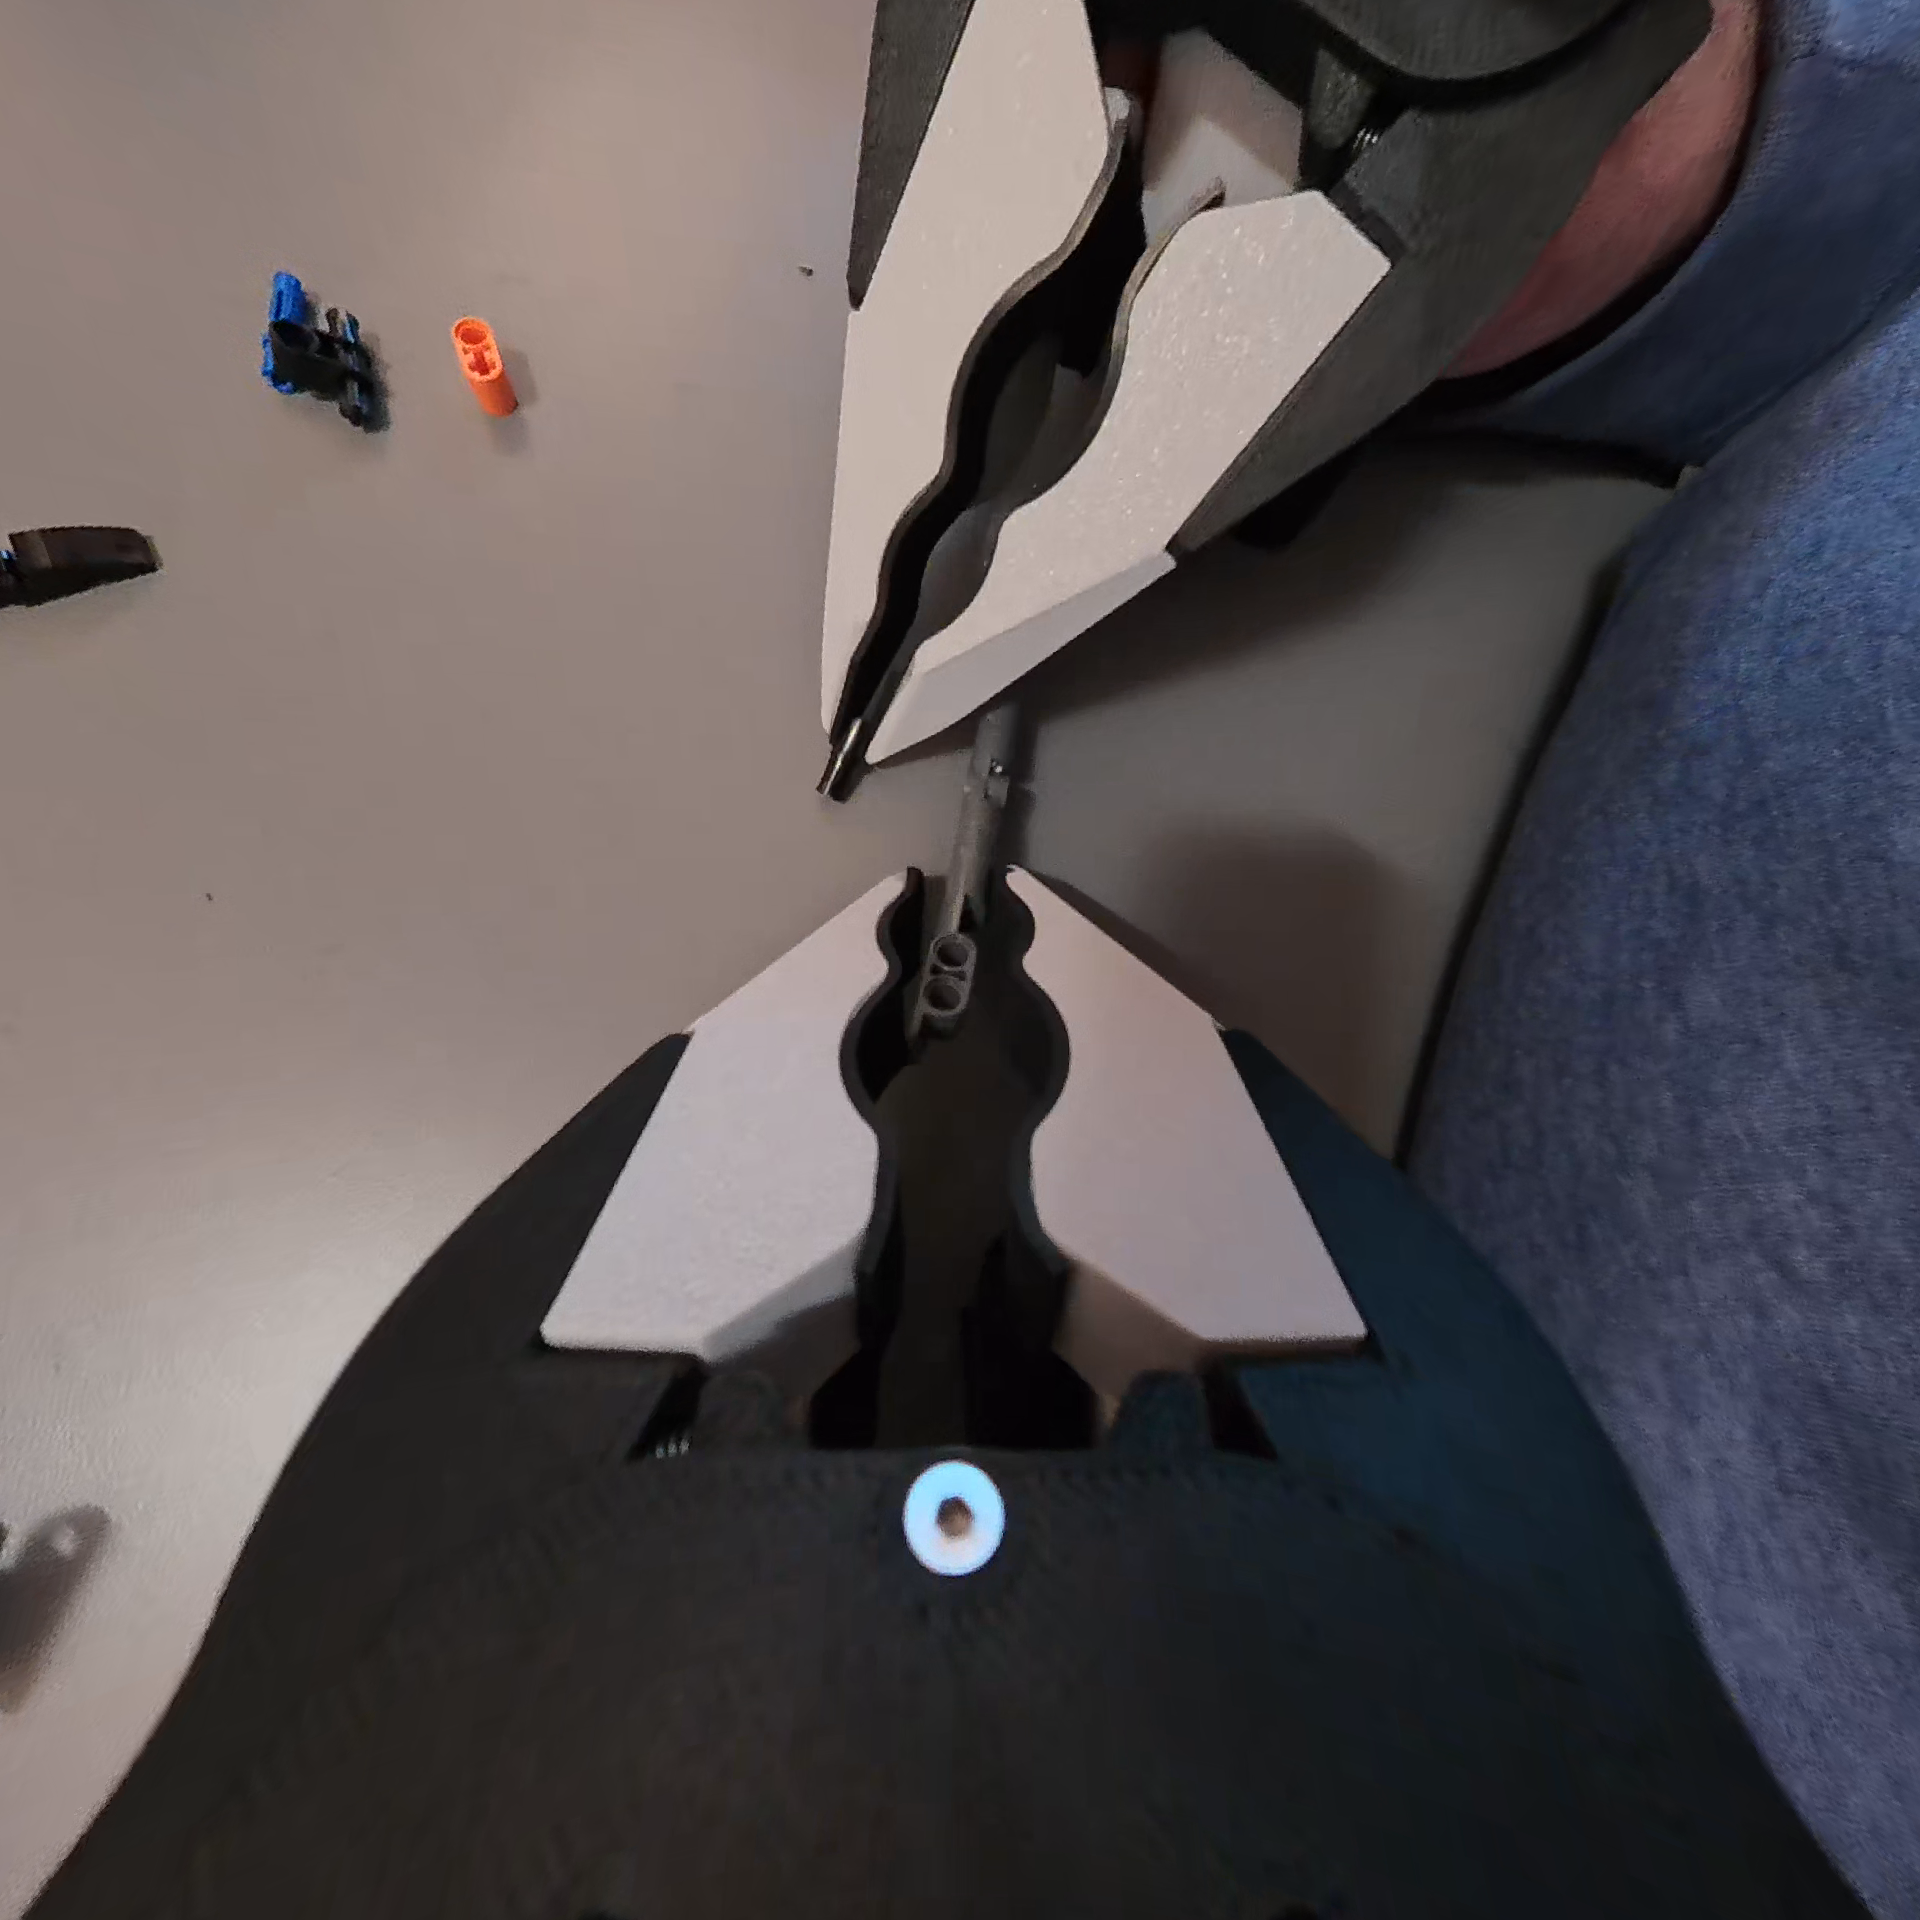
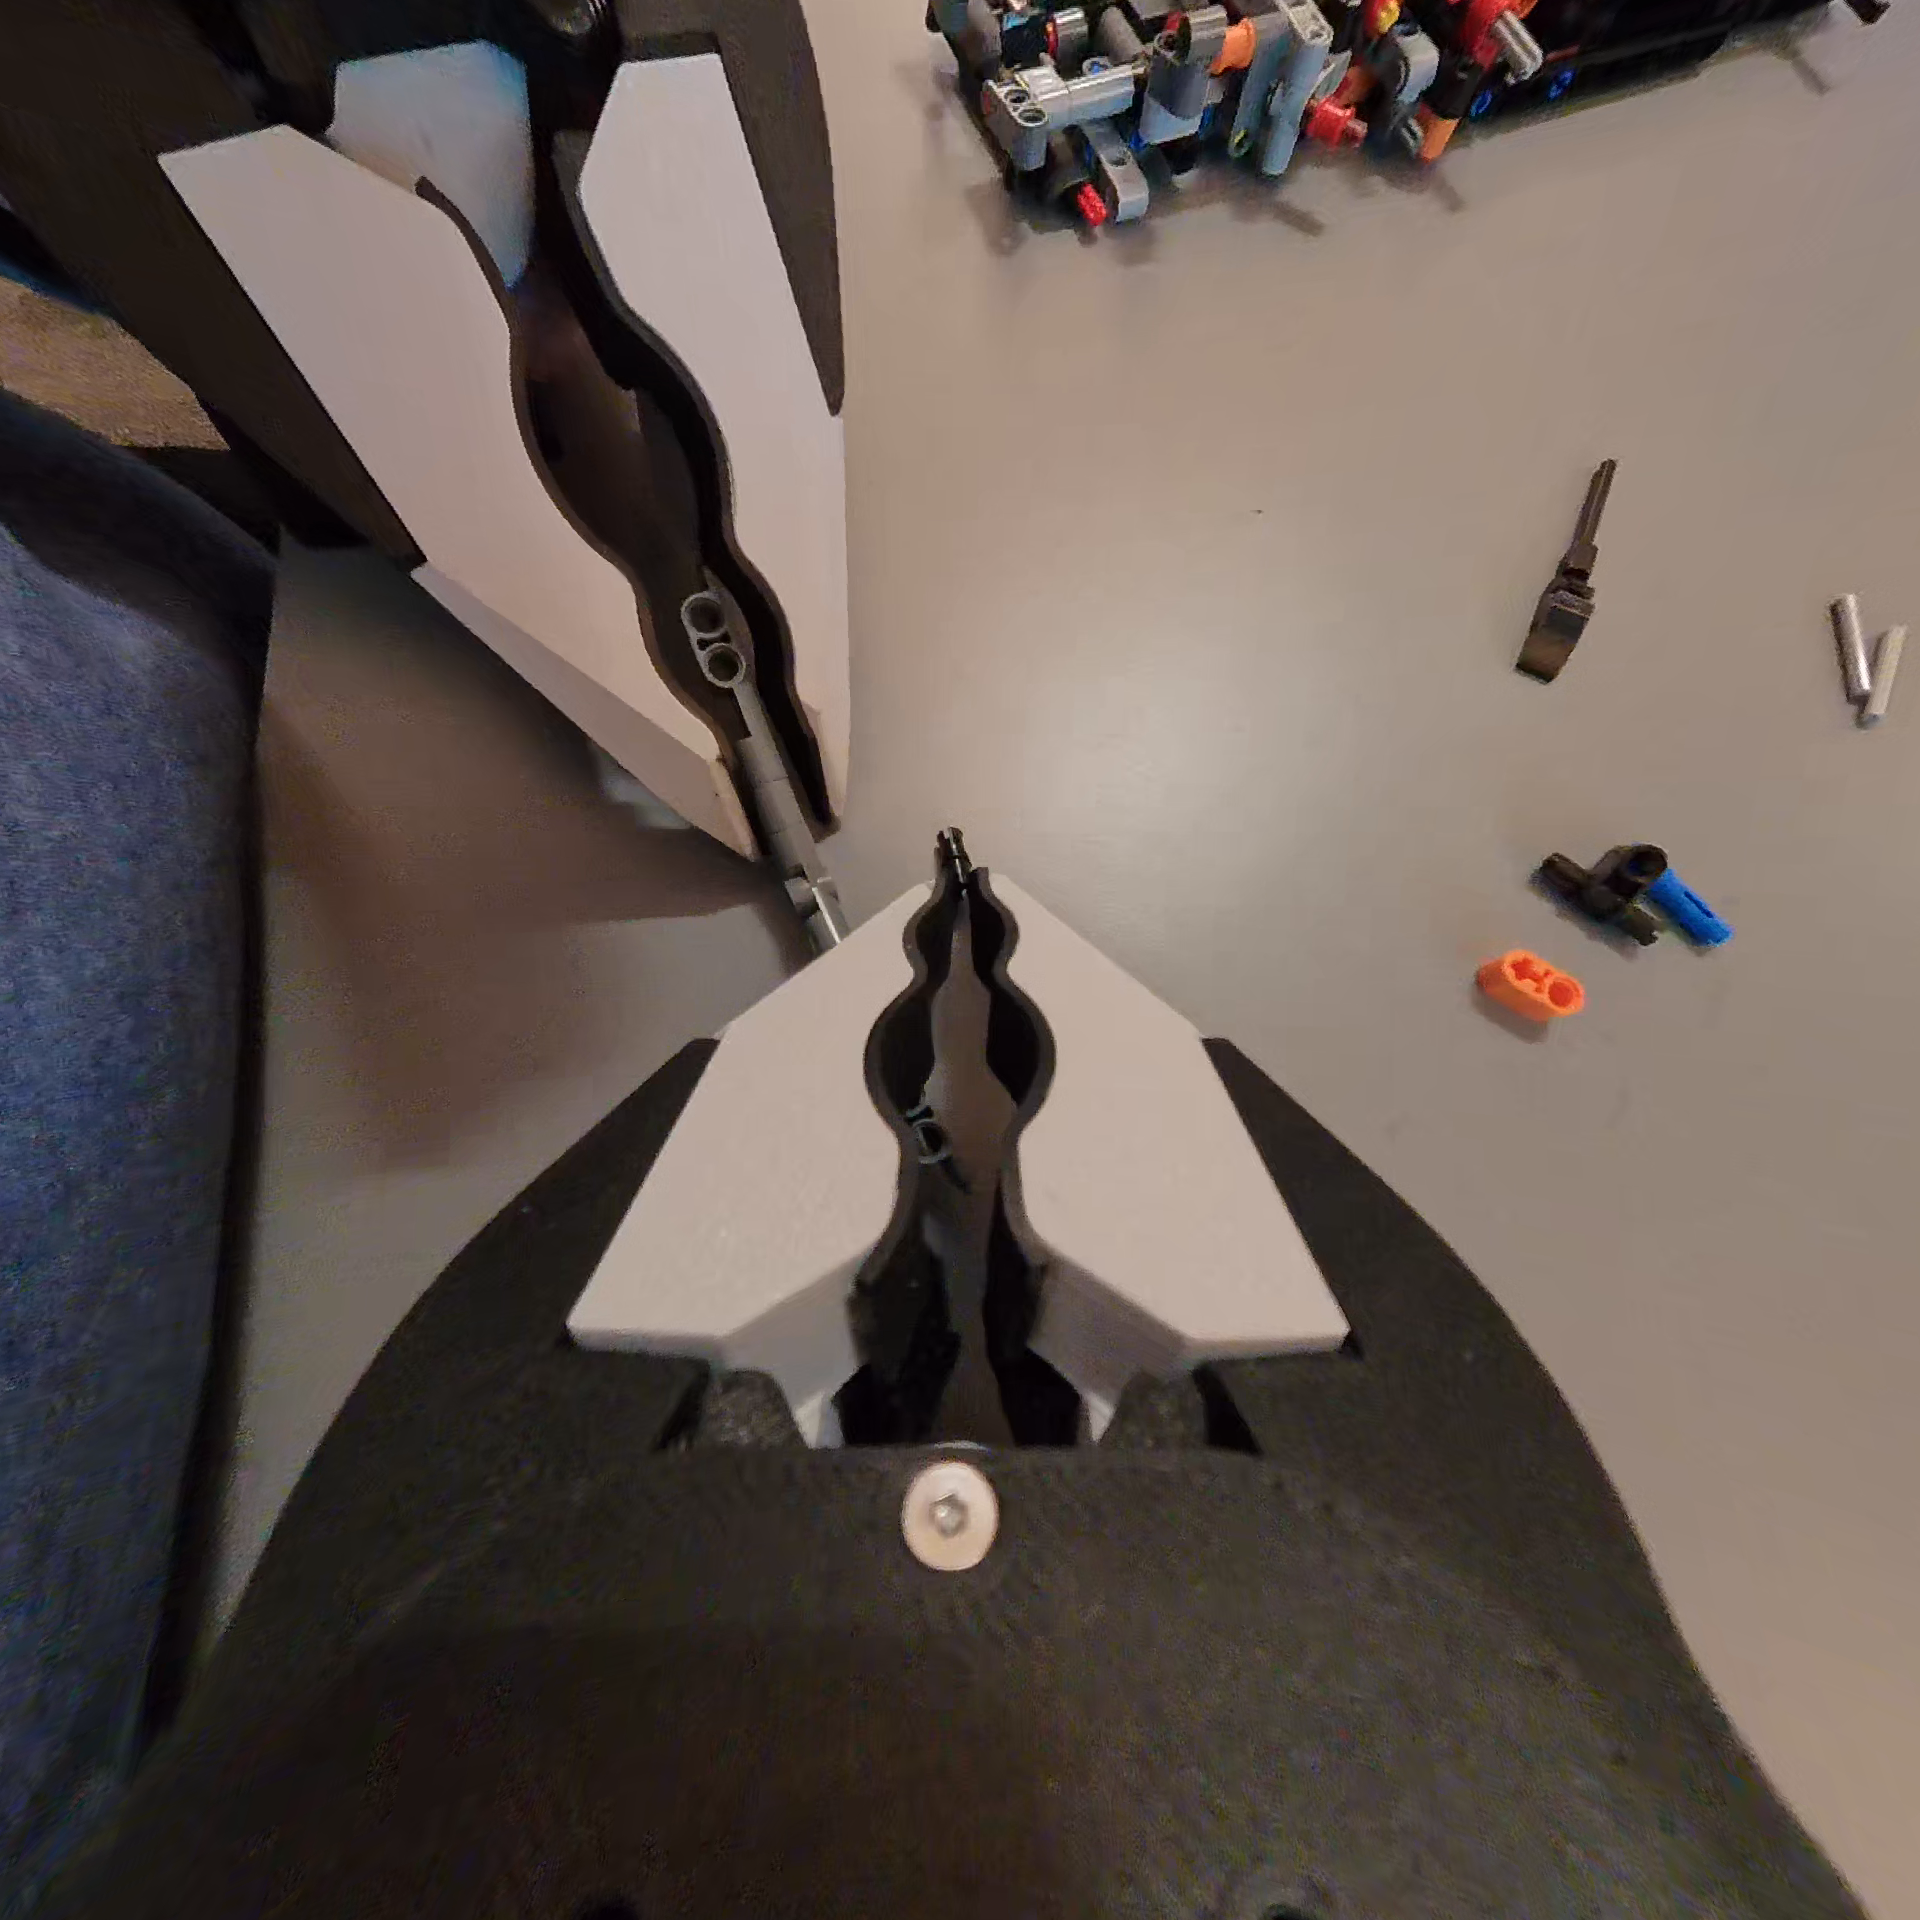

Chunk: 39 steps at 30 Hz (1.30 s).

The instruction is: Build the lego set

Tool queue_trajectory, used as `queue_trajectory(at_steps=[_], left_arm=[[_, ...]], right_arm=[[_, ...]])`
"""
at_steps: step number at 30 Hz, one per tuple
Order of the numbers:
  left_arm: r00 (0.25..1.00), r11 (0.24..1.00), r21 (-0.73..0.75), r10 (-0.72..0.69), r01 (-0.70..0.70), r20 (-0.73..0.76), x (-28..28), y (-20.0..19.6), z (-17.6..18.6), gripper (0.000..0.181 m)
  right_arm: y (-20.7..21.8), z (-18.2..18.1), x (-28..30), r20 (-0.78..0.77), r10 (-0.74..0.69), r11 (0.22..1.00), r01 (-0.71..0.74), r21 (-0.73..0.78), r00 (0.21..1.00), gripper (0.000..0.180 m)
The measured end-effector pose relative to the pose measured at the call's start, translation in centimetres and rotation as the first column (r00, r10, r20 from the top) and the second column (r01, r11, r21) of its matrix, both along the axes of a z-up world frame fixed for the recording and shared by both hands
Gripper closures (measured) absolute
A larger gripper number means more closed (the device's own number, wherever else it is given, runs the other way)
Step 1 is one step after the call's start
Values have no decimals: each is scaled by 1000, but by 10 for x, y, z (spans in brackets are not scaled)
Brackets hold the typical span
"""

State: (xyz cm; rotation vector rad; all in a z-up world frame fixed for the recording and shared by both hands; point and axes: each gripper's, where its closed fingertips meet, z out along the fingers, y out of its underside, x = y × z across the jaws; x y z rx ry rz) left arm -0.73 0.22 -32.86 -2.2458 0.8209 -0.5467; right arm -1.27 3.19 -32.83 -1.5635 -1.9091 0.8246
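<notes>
My left gripper point(image 1: 961, 883) is shut on a thin grey lego beam point(image 1: 971, 831) with two holes at its near end; the beam sticks out past the fingertips. My right gripper point(image 2: 961, 883) is shut on a small black pin point(image 2: 954, 854) whose tip pokes out. In the left wrist view the right gripper point(image 1: 847, 753) comes in from above with the black pin point(image 1: 837, 771) at its tip, just left of the grey beam and apart from it. In the right wrist view the left gripper point(image 2: 800, 831) holds the grey beam point(image 2: 769, 774) beside my tips.
On the grey table point(image 2: 1195, 623) lie an orange connector point(image 2: 1530, 983), a black-and-blue pin piece point(image 2: 1631, 894), a black axle piece point(image 2: 1564, 592), two grey axles point(image 2: 1865, 660) and the partly built model point(image 2: 1247, 94) at the back. A person's blue clothing point(image 1: 1714, 935) borders the table. Only a small space, under 4 cm, lies between the two pairs of fingers. The right tips stand about 10 cm off the orange connector point(image 2: 1530, 983). The left camera catches it too, in the left wrist view point(image 1: 484, 357).
</notes>
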Motion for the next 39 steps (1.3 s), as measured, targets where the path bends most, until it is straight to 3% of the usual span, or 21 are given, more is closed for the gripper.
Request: queue_trajectory(at_steps=[13, 19, 39], left_arm=[[1000, 1000, 4, 3, -3, -5, -7, -6, 0, 174], [1000, 1000, 4, -14, 15, -10, -4, -2, 0, 175], [1000, 999, 35, -13, 12, 24, -5, 7, 12, 176]], right_arm=[[2, 3, 0, -28, -7, 999, 8, 40, 1000, 179], [-9, 35, 0, -152, 9, 984, -35, -173, 988, 180], [-12, 21, 0, -98, 25, 986, -41, -161, 995, 179]])
